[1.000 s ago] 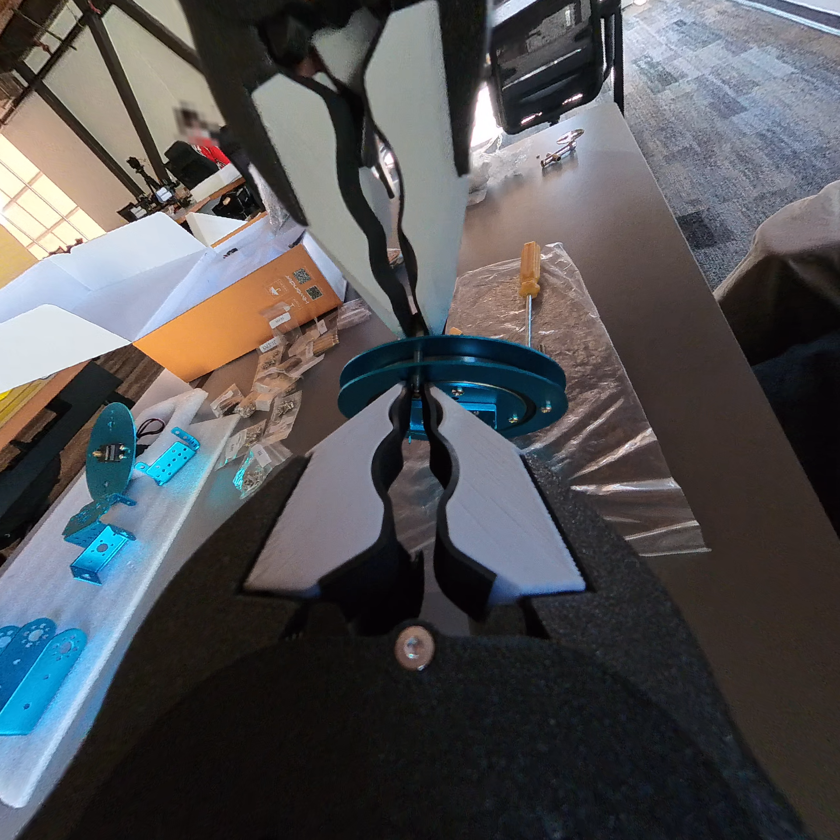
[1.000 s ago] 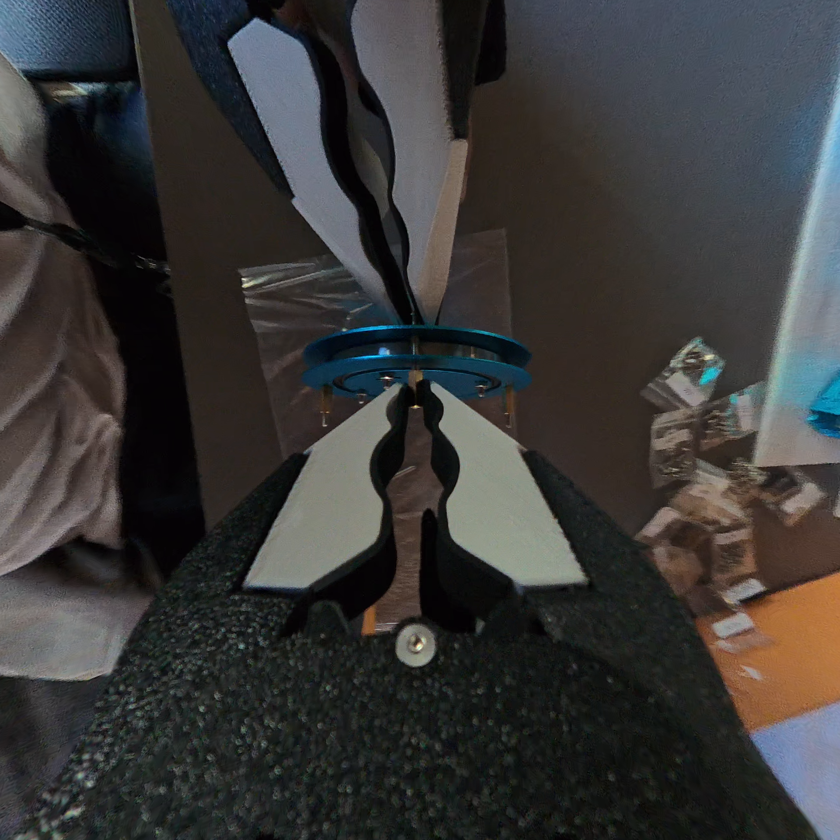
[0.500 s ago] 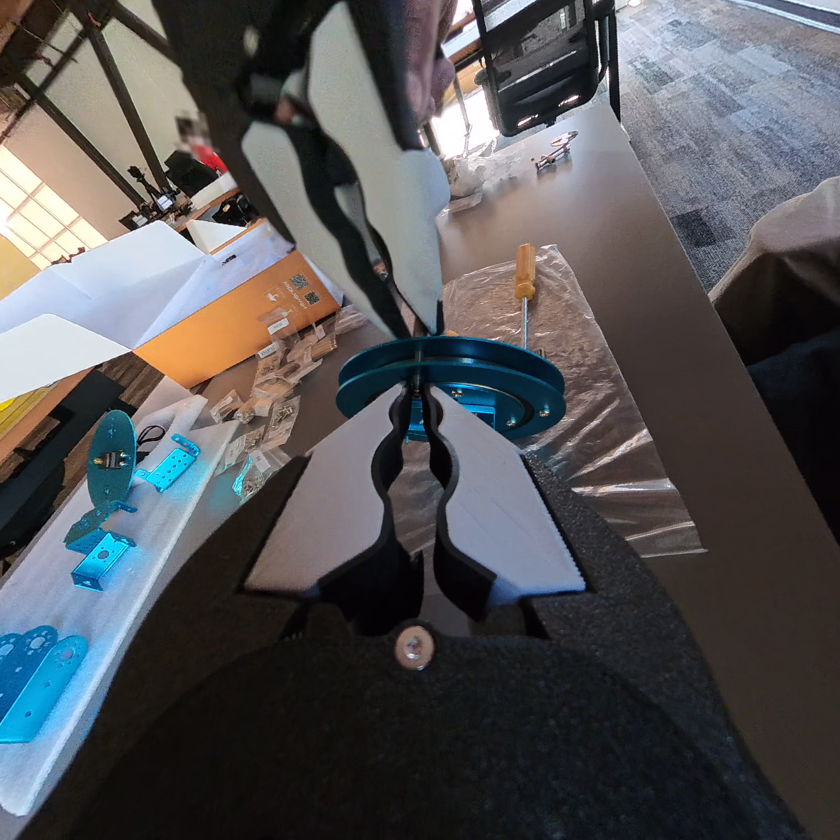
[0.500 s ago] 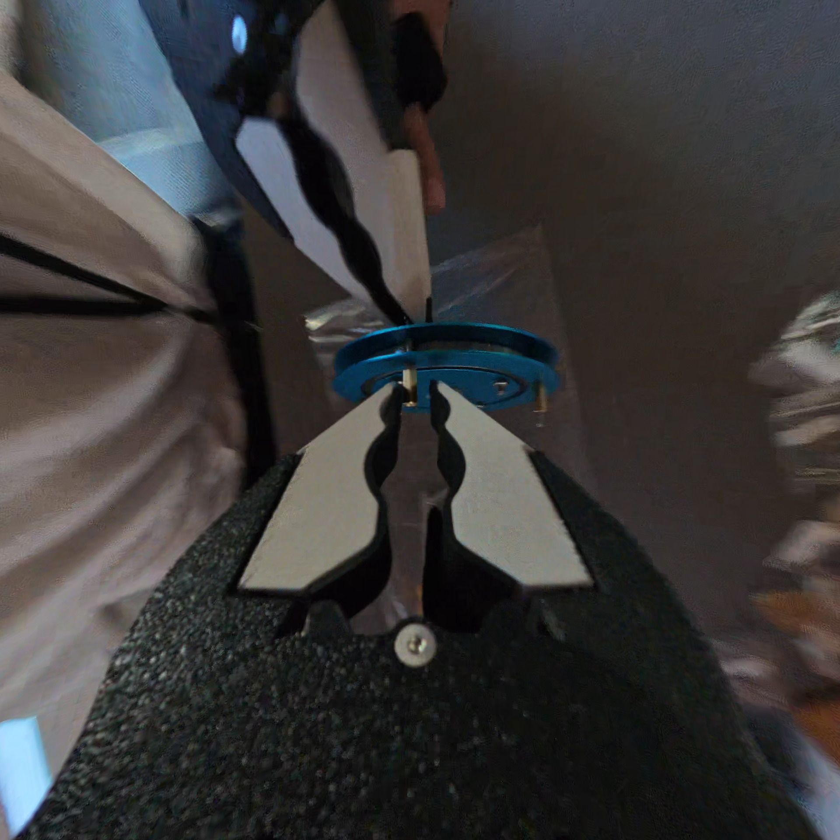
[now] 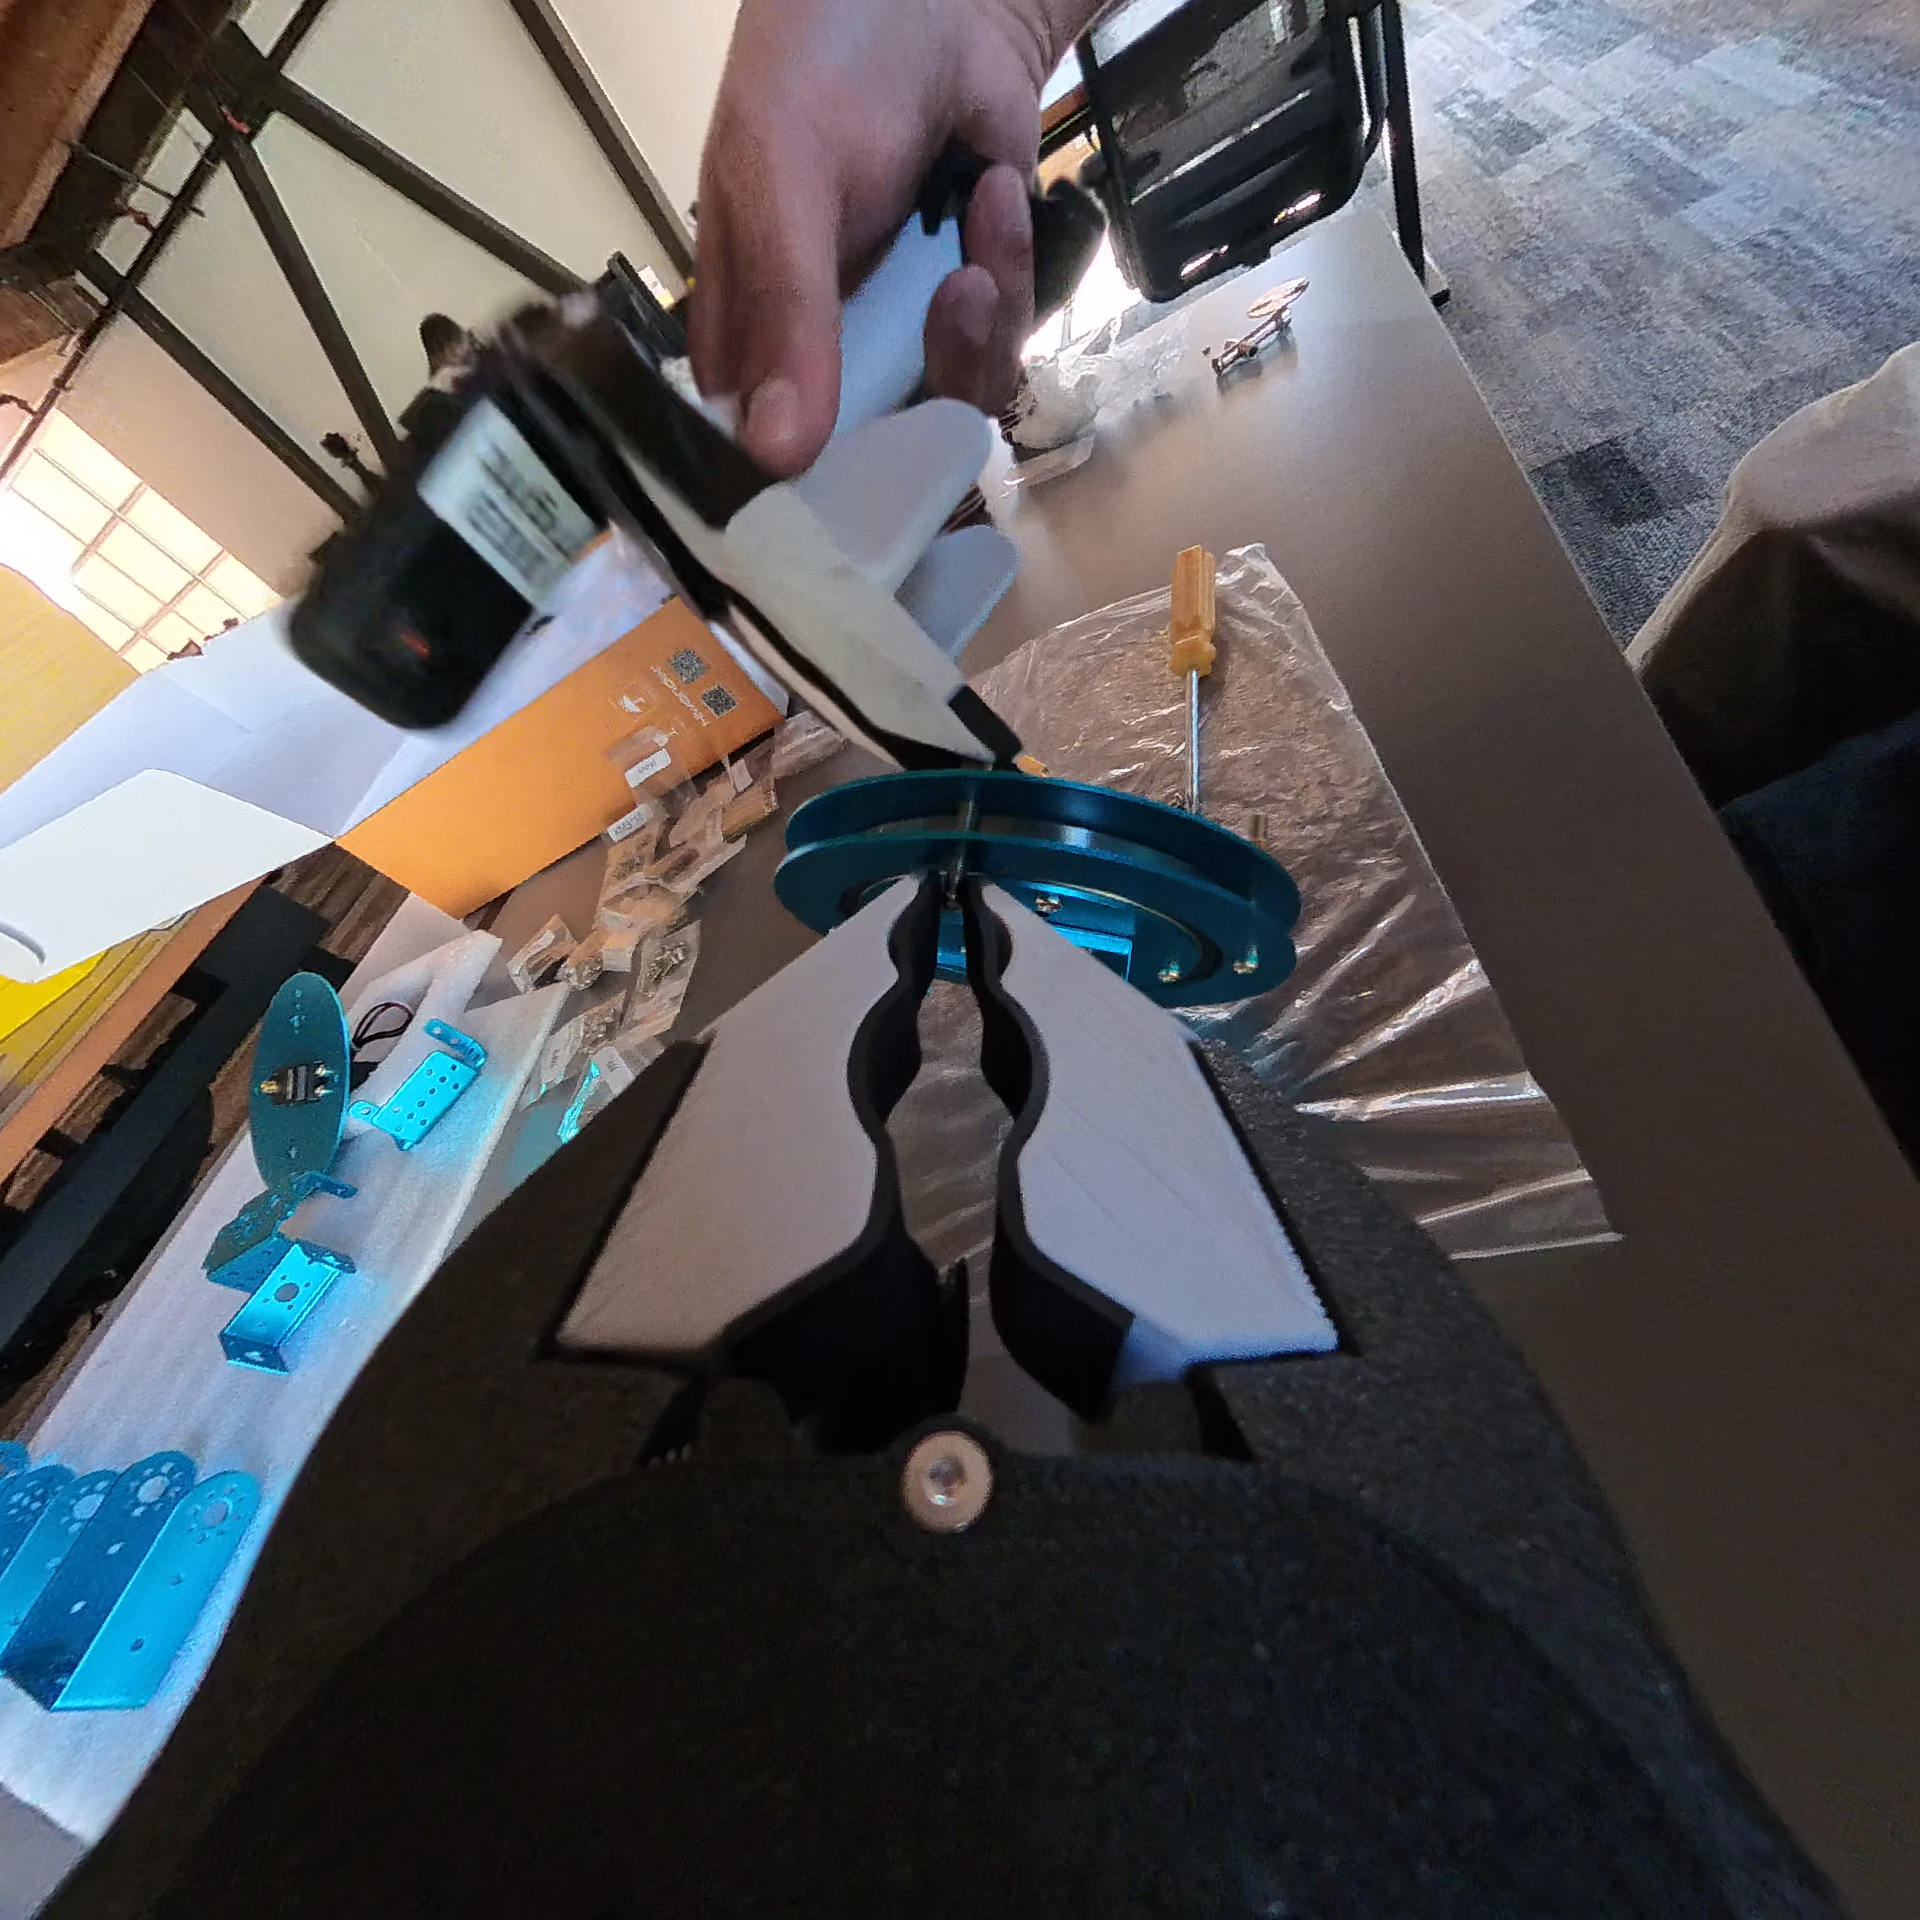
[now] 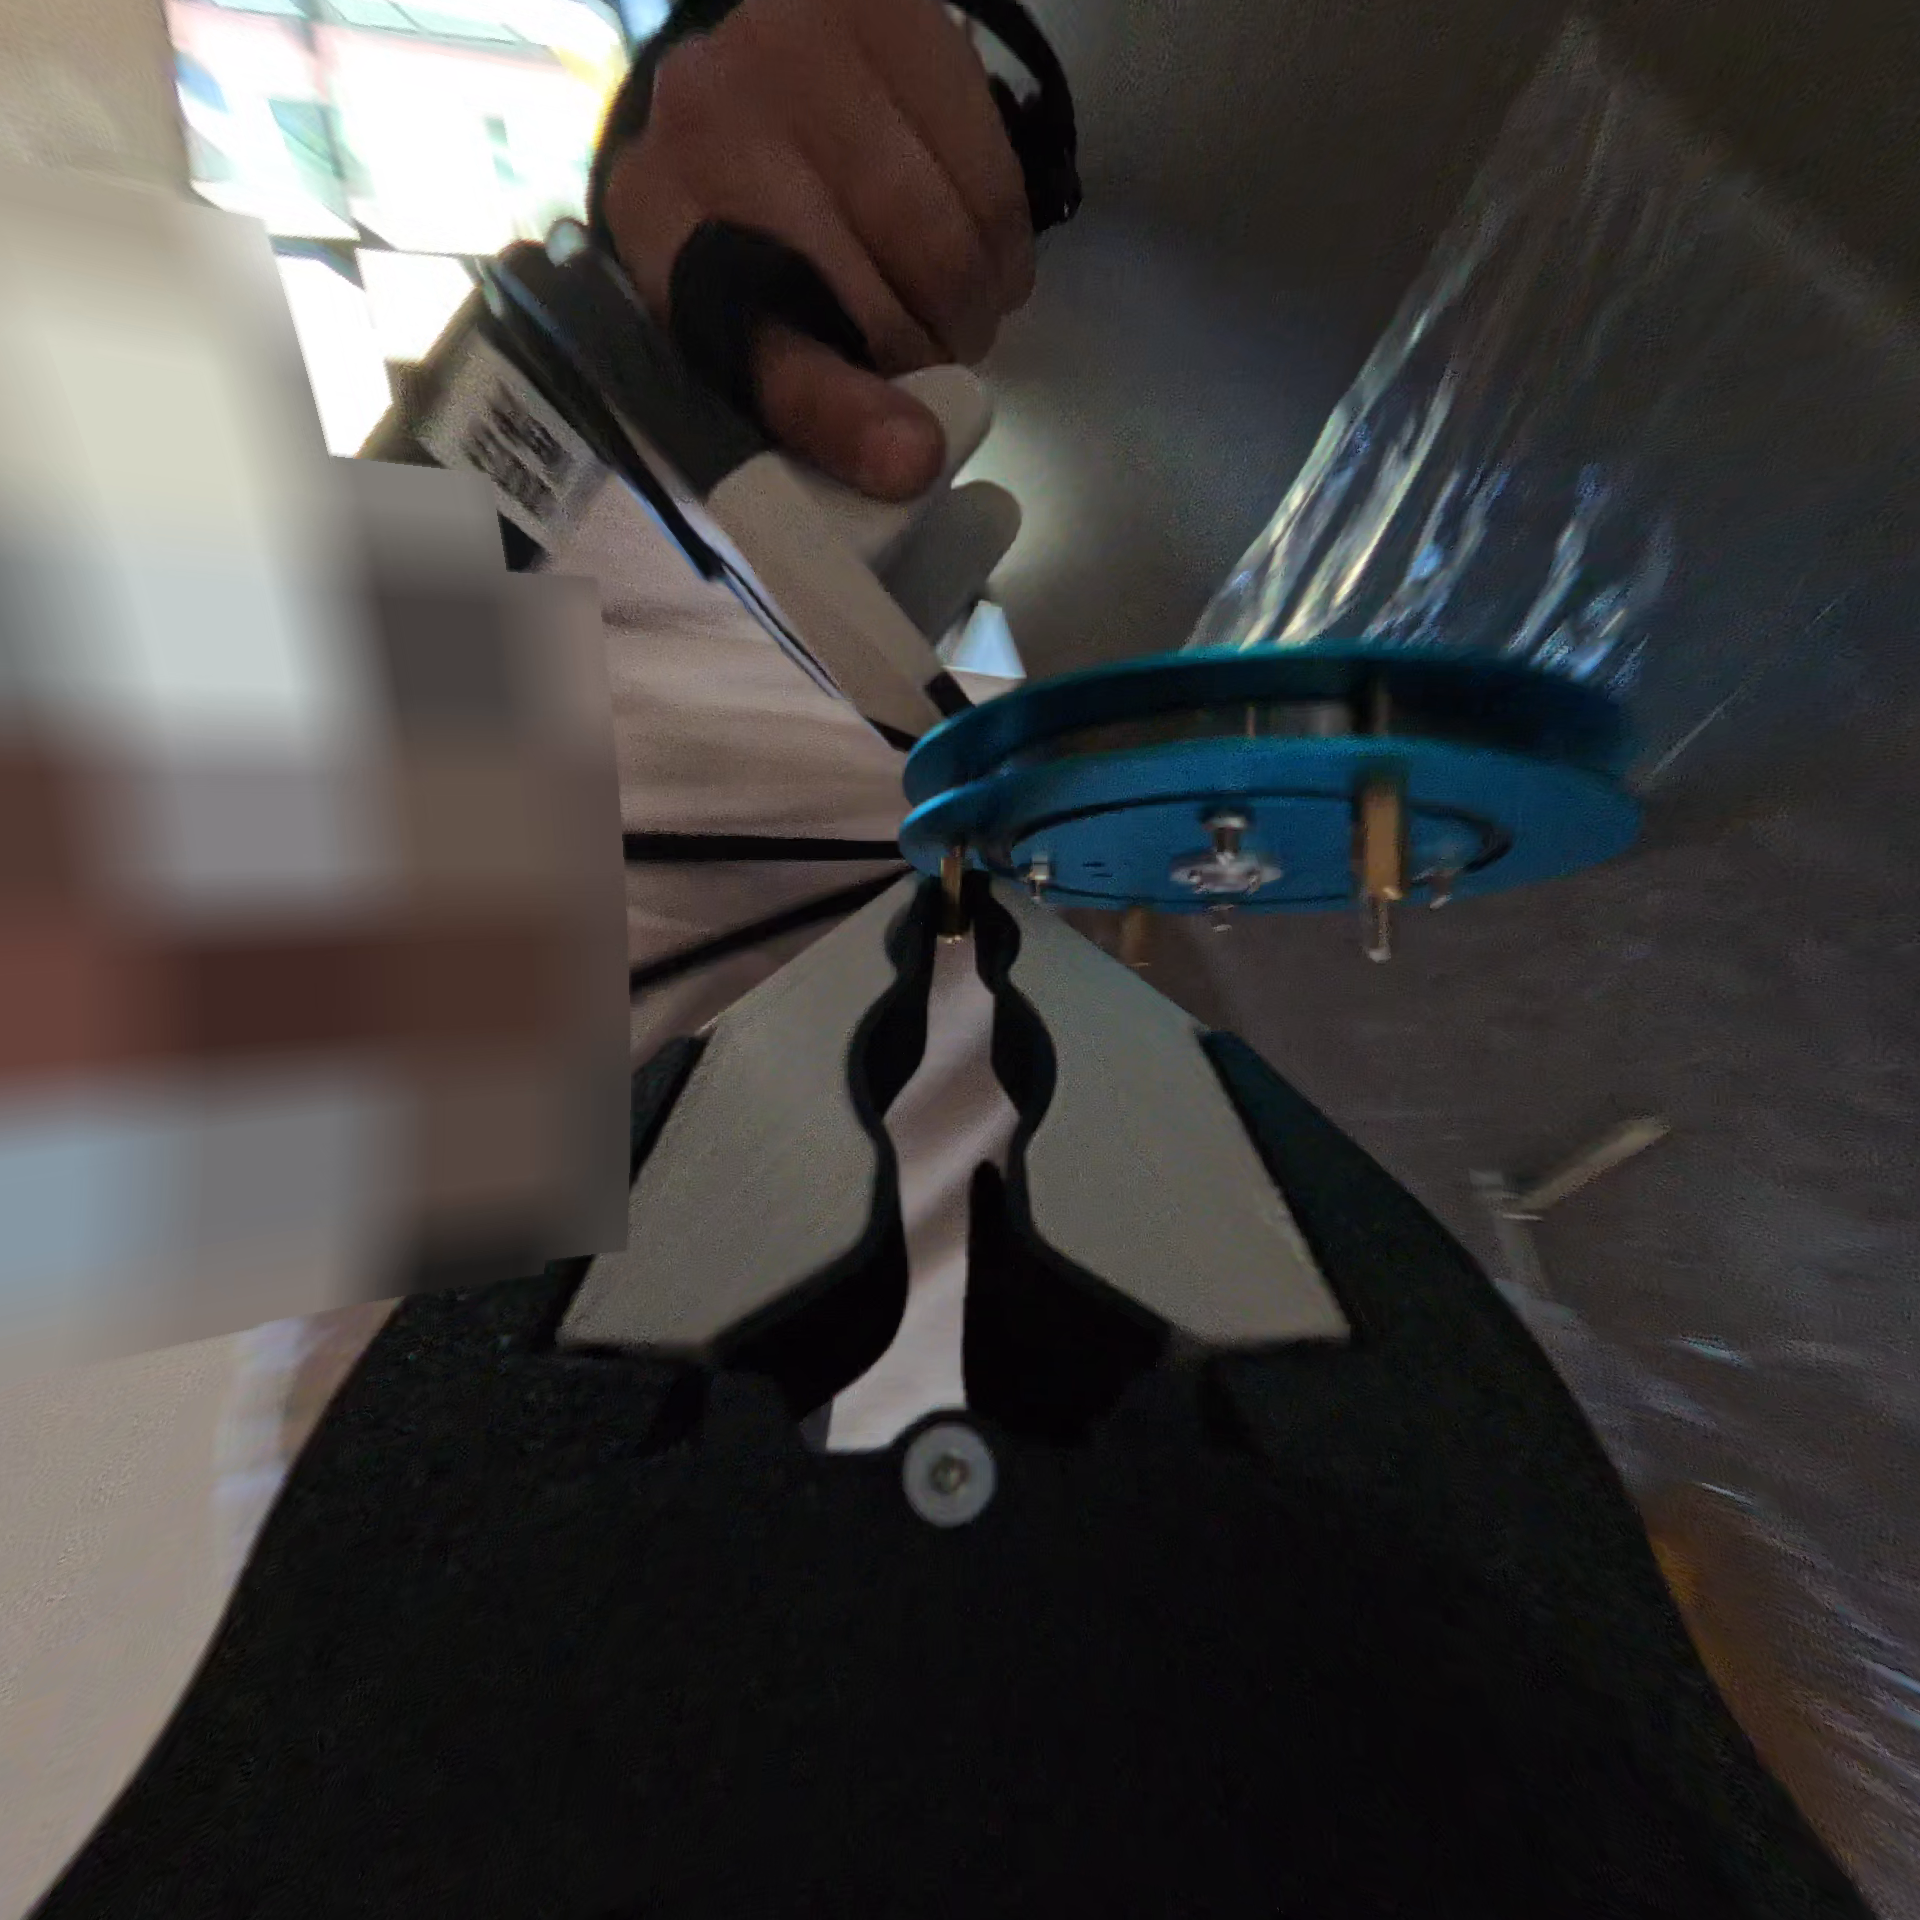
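Observation:
A blue double-disc assembly (image 5: 1101, 826) with brass standoffs is held in the air over a clear plastic bag. My left gripper (image 5: 951, 899) is shut on a thin post at the discs' near edge. My right gripper (image 5: 992, 743), held by a hand, comes in from the upper left and touches the top disc's rim. In the right wrist view my right gripper (image 6: 951, 920) is shut on a brass standoff (image 6: 951, 891) under the blue discs (image 6: 1299, 831). The left gripper (image 6: 940, 698) meets the same edge from above.
A clear plastic bag (image 5: 1351, 1039) lies on the brown table (image 5: 1558, 831), with a yellow-handled screwdriver (image 5: 1190, 613) on it. To the left are small screw bags (image 5: 644, 935), an orange box (image 5: 540, 790) and a white foam sheet (image 5: 156, 1351) with blue brackets. A chair (image 5: 1236, 135) stands at the far end. The grippers are tip to tip, or close to it.
The right gripper has swung over to the left and tilted flat, so its hand now shows. In the right wrist view the discs have shifted right. The left gripper has kept its hold.

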